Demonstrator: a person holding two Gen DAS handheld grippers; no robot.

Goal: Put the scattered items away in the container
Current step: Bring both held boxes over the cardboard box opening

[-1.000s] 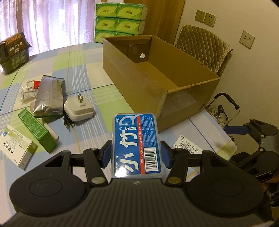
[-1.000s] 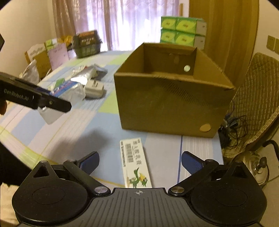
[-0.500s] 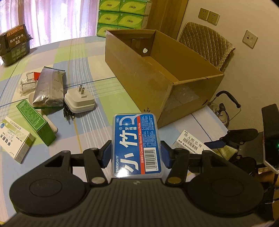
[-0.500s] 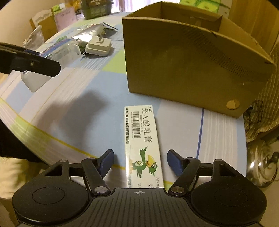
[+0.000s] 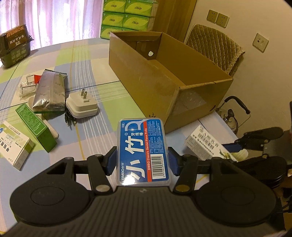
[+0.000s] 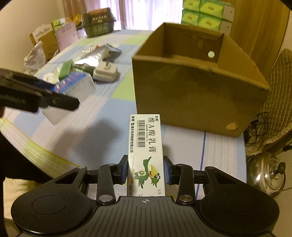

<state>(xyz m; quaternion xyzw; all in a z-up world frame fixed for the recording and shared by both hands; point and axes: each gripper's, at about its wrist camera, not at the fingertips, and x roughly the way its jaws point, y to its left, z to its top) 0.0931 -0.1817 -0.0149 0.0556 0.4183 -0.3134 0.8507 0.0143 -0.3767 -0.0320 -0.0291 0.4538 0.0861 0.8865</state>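
1. Left gripper (image 5: 142, 160) has both blue pads pressed flat against the sides of a floss pick case (image 5: 143, 151). It's a clear plastic box with a blue label, big white characters and a red strip with a barcode. It's held up over the table (image 5: 87, 131), just short of the near corner of the box.
2. Right gripper (image 6: 145, 172) is closed to the width of a white ointment carton (image 6: 146, 145), pads on both long sides. The carton has a barcode, black lettering and a green cartoon bird. It lies lengthwise, pointing at the box; can't tell if it's lifted off the tablecloth or not.
3. Count on the left side of the table: one green carton (image 5: 35, 125), one white medicine box (image 5: 13, 145), one white plug adapter (image 5: 82, 105) with prongs up and a black cable beside it, one silver foil pouch (image 5: 50, 91), and a clear packet (image 5: 27, 86) of small stuff I can't make out.
4. One cardboard box (image 5: 158, 87), open top, and the inside looks bare. It has a round hole in the far wall.
5. Behind it there's a stack of green tissue packs (image 5: 127, 16), and a dark basket (image 5: 14, 47) sits at the far left edge.
6. Off the table on the right are a quilted chair (image 5: 213, 47) and a metal kettle (image 6: 266, 173) lower down.
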